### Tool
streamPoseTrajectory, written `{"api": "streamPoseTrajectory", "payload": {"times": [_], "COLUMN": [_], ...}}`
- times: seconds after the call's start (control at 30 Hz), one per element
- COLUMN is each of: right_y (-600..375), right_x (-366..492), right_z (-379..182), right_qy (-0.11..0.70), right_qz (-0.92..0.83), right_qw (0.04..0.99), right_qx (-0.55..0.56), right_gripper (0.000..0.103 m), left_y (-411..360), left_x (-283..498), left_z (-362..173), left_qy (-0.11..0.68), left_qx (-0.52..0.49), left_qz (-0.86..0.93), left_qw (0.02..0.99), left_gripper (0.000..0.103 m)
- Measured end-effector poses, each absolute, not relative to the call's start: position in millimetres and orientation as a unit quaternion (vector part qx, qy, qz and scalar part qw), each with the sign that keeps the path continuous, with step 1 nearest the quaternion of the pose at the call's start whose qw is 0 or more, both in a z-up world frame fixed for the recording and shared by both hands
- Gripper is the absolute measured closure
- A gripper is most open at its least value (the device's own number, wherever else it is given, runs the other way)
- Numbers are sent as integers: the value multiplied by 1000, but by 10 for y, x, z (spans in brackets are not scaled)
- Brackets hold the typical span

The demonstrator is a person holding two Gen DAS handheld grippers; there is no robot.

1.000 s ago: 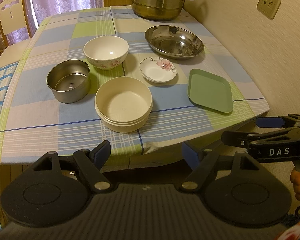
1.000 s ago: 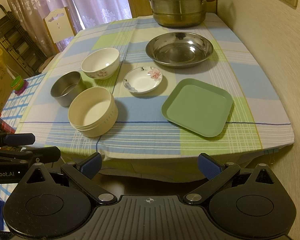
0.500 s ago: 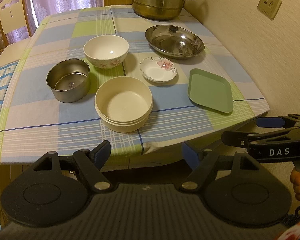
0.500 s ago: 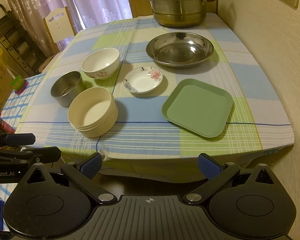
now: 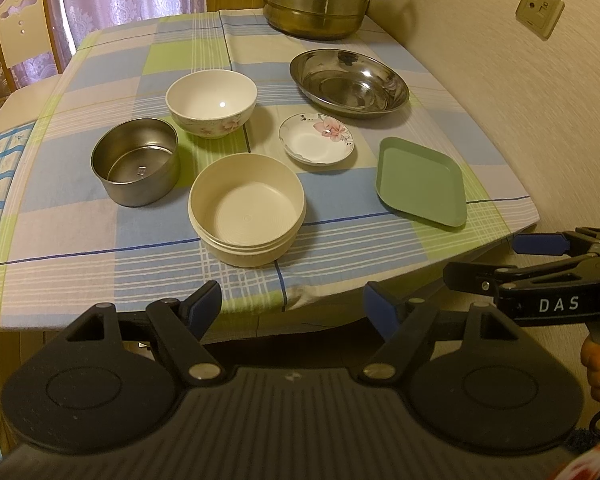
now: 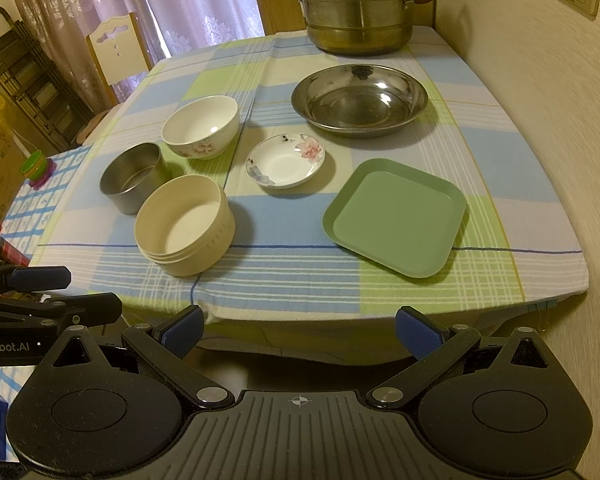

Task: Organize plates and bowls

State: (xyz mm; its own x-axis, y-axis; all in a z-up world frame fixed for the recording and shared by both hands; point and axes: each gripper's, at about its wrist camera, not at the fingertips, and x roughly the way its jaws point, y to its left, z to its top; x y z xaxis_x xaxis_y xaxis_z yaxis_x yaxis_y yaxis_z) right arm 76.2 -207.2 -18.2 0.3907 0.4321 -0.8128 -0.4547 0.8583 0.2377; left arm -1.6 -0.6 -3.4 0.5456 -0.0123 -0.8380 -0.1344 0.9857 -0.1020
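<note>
Left gripper and right gripper: both are held off the near table edge, jaws spread wide, nothing grasped. Cream bowl is set just ahead of the left gripper; steel tin and white bowl ahead-left. Green plate is placed ahead-right of the right gripper; flowered saucer and steel basin beyond.

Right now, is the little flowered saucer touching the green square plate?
Apart. The right wrist view shows a strip of tablecloth between the flowered saucer and the green plate.
</note>
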Motion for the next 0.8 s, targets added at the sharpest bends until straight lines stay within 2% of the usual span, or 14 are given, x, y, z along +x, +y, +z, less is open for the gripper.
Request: {"api": "streamPoseTrajectory", "payload": {"times": [0.8], "right_y": [-2124], "right_x": [868], "right_z": [-180], "right_qy": [484], "right_qz": [264], "right_qw": [834], "right_qx": [-10], "right_gripper": [1], "left_y": [-66], "left_x": [138], "left_z": [-78], "left_qy": [478], "left_qx": [-77], "left_qz": [30], "left_qw": [875], "left_gripper": [26]}}
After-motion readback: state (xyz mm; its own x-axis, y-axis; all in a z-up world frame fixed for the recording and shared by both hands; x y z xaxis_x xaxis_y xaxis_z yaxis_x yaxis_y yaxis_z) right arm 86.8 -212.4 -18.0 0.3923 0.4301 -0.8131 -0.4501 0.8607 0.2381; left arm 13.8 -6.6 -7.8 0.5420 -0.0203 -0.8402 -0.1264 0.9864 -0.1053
